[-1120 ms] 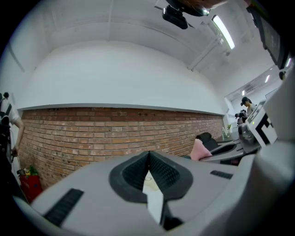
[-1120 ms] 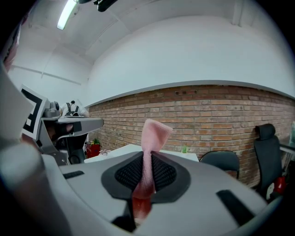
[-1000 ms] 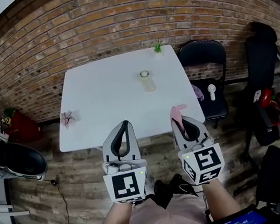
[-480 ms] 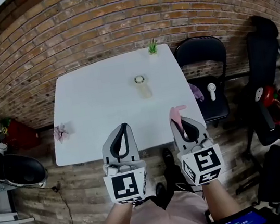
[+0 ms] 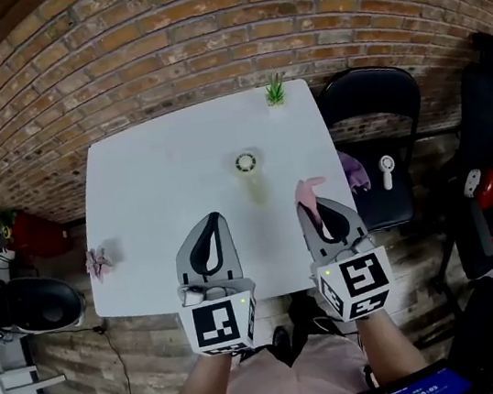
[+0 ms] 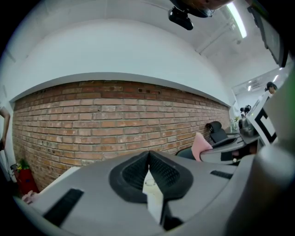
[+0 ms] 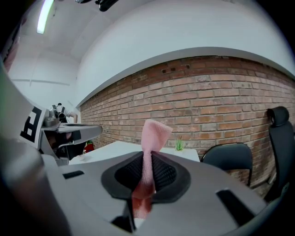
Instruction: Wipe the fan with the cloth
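Both closed: left hand-held gripper [image 5: 215,220] empty, right one [image 5: 308,211] clamps cloth [image 5: 310,192]; whole fan [image 5: 246,163], head view only.

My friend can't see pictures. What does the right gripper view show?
The right gripper pinches a pink cloth that sticks up between its fingers. Beyond it are a white table with a small green plant, a brick wall and a black chair at the right.
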`<action>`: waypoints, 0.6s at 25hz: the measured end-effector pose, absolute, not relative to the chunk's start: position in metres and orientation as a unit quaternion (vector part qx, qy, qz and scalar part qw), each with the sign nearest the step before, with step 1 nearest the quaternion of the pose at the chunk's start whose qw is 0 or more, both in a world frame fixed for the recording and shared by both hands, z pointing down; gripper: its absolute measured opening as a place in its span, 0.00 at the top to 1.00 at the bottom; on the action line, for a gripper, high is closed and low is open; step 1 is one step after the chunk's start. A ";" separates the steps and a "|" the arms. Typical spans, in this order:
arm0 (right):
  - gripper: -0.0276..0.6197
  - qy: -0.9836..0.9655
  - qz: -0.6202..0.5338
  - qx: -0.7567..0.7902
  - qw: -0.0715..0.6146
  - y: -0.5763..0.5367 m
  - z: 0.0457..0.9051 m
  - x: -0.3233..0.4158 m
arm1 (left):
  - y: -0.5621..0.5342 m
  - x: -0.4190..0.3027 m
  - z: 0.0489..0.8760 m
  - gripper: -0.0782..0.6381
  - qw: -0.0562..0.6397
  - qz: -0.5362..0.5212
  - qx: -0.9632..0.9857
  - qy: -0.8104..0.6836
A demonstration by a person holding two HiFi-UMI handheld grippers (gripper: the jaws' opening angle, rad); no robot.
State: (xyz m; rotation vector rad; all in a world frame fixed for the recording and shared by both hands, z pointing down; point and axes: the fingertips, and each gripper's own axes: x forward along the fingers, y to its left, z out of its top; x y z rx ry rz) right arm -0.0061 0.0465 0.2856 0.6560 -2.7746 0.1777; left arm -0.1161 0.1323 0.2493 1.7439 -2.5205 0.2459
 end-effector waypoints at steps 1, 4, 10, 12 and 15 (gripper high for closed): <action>0.90 -0.962 0.062 0.224 0.142 0.036 0.284 -0.011 | 0.121 -0.120 0.247 0.87 0.028 0.076 0.566 -0.821; 0.90 -0.965 0.061 0.215 0.140 0.006 0.279 -0.025 | 0.090 -0.132 0.238 0.87 0.026 0.067 0.558 -0.827; 0.90 -0.970 0.057 0.194 0.137 -0.036 0.271 -0.049 | 0.045 -0.150 0.222 0.87 0.010 0.052 0.544 -0.837; 0.90 -0.971 0.056 0.187 0.135 -0.047 0.269 -0.055 | 0.036 -0.155 0.220 0.87 0.010 0.054 0.538 -0.841; 0.90 -0.974 0.056 0.176 0.134 -0.058 0.268 -0.063 | 0.028 -0.163 0.224 0.87 0.010 0.072 0.530 -0.845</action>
